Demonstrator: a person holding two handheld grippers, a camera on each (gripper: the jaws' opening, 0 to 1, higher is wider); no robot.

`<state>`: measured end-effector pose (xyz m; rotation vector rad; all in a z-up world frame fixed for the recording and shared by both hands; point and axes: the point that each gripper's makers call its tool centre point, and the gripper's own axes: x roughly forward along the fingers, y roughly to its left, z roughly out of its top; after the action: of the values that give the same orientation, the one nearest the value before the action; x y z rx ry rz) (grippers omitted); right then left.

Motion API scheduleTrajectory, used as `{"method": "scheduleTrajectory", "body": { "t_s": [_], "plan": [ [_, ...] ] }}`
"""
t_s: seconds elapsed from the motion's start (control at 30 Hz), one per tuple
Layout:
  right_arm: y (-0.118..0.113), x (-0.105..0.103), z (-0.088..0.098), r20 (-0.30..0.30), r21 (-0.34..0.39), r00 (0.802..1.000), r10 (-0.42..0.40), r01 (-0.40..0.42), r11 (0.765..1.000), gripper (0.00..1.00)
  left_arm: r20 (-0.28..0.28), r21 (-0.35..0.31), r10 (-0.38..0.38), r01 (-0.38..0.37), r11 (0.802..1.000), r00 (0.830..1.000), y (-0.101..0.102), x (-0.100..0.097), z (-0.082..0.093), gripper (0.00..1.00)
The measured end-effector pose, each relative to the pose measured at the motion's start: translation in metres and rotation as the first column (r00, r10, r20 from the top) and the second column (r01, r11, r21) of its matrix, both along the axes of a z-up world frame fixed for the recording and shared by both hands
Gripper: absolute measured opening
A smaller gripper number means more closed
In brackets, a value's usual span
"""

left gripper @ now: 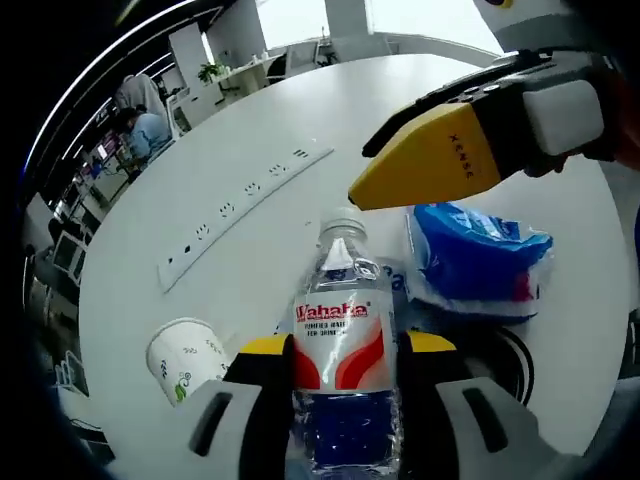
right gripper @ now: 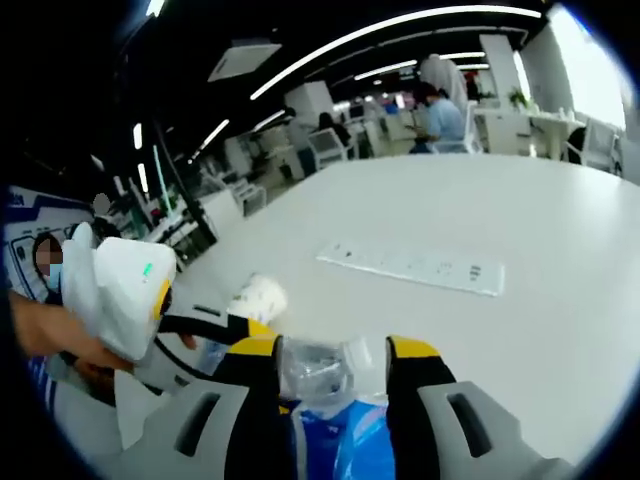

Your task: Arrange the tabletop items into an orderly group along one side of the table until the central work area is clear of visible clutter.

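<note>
Bottle clamped in my left gripper, near table edge.
Right gripper pinches the blue bag, reaching in from the right above it. Risk as I judge it: grippers crowd together; one swing could knock the cup or bottle.

A clear plastic water bottle with a red-and-white label and no visible cap stands upright on the white table, well in from its far edge. A white paper cup with a green print lies on its side near it. A blue-and-clear plastic bag, crumpled, lies flat on the bottle's other side. A long white power strip lies toward the table's middle
</note>
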<state>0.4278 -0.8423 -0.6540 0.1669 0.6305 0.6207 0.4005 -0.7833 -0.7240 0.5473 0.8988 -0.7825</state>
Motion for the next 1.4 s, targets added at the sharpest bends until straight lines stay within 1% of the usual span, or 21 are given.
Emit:
{"method": "scheduleTrajectory", "body": {
  "t_s": [0.03,0.1,0.13,0.17,0.27,0.37,0.53,0.6,0.67,0.77,0.83,0.87,0.9,0.93,0.97,1.0,1.07,1.1,1.13,1.17,1.4],
  "plan": [
    [0.001,-0.001,0.000,-0.004,0.004,1.000,-0.001,0.001,1.000,0.38,-0.009,0.006,0.010,-0.010,1.000,1.000,0.001,-0.001,-0.003,0.46],
    [0.000,-0.001,-0.001,-0.003,0.001,1.000,-0.002,0.002,1.000,0.38,-0.042,0.017,0.020,-0.019,1.000,0.999,0.003,-0.005,-0.009,0.44],
    [0.000,-0.002,-0.001,-0.006,0.002,1.000,0.000,0.000,1.000,0.38,-0.040,-0.007,0.042,-0.042,0.999,0.998,0.001,-0.003,-0.009,0.44],
    [0.000,-0.002,-0.001,-0.005,0.001,1.000,0.000,0.000,1.000,0.38,-0.039,-0.011,0.051,-0.052,0.999,0.998,0.002,-0.003,-0.009,0.45],
    [-0.003,-0.002,0.000,-0.004,0.000,1.000,0.001,-0.001,1.000,0.38,-0.038,-0.019,0.051,-0.052,0.998,0.998,0.002,-0.003,-0.008,0.45],
    [-0.007,-0.001,-0.002,-0.007,0.002,1.000,-0.004,0.004,1.000,0.38,-0.016,-0.037,0.044,-0.045,0.998,0.999,0.001,0.001,-0.007,0.43],
    [-0.009,-0.003,-0.007,-0.018,-0.001,1.000,-0.005,0.005,1.000,0.38,-0.004,-0.052,0.042,-0.042,0.998,0.999,0.001,0.003,-0.004,0.39],
    [-0.009,-0.003,-0.008,-0.023,-0.002,1.000,-0.004,0.004,1.000,0.38,0.014,-0.067,0.039,-0.038,0.997,0.999,0.000,0.006,0.000,0.37],
    [-0.009,-0.003,-0.010,-0.026,-0.003,1.000,-0.003,0.003,1.000,0.38,0.029,-0.078,0.021,-0.018,0.997,0.999,0.000,0.006,0.000,0.36],
    [-0.009,-0.002,-0.009,-0.026,0.001,1.000,-0.005,0.005,1.000,0.38,0.033,-0.097,0.033,-0.029,0.995,0.999,0.001,0.005,0.002,0.35],
    [-0.008,-0.001,-0.010,-0.029,0.005,1.000,-0.006,0.007,1.000,0.38,0.059,-0.128,0.036,-0.028,0.991,0.998,-0.001,0.007,0.004,0.34],
    [-0.009,0.000,-0.010,-0.029,0.005,1.000,-0.008,0.008,1.000,0.38,0.069,-0.127,0.032,-0.023,0.992,0.997,0.000,0.006,0.004,0.34],
    [-0.009,0.001,-0.011,-0.030,0.007,1.000,-0.009,0.010,1.000,0.38,0.093,-0.139,0.018,-0.005,0.990,0.995,-0.002,0.007,0.007,0.34],
    [-0.009,0.001,-0.011,-0.034,0.013,0.999,-0.013,0.013,1.000,0.39,0.089,-0.138,0.016,-0.004,0.990,0.996,-0.002,0.004,0.006,0.34],
    [-0.009,0.002,-0.011,-0.035,0.017,0.999,-0.016,0.016,1.000,0.39,0.117,-0.154,0.013,0.006,0.988,0.993,-0.003,0.006,0.009,0.34],
    [-0.009,0.002,-0.011,-0.036,0.021,0.999,-0.018,0.019,1.000,0.39,0.108,-0.153,0.011,0.006,0.988,0.994,-0.002,0.004,0.008,0.34],
    [-0.008,0.002,-0.011,-0.039,0.027,0.999,-0.018,0.019,0.999,0.39,0.141,-0.183,0.005,0.021,0.983,0.990,-0.004,0.006,0.012,0.34],
    [-0.007,0.002,-0.011,-0.041,0.027,0.999,-0.018,0.019,0.999,0.39,0.121,-0.172,0.009,0.012,0.985,0.993,-0.002,0.003,0.010,0.34],
    [-0.007,0.001,-0.012,-0.044,0.029,0.999,-0.019,0.020,0.999,0.39,0.155,-0.192,0.019,0.011,0.981,0.988,-0.003,0.006,0.014,0.34],
    [-0.007,0.002,-0.012,-0.047,0.032,0.999,-0.022,0.023,0.999,0.39,0.136,-0.187,0.013,0.013,0.982,0.991,-0.002,0.003,0.012,0.34],
    [-0.002,0.002,-0.015,-0.078,0.061,0.996,-0.036,0.040,0.997,0.39,0.161,-0.224,0.026,0.011,0.974,0.987,-0.003,0.002,0.016,0.35]
  ]
}}
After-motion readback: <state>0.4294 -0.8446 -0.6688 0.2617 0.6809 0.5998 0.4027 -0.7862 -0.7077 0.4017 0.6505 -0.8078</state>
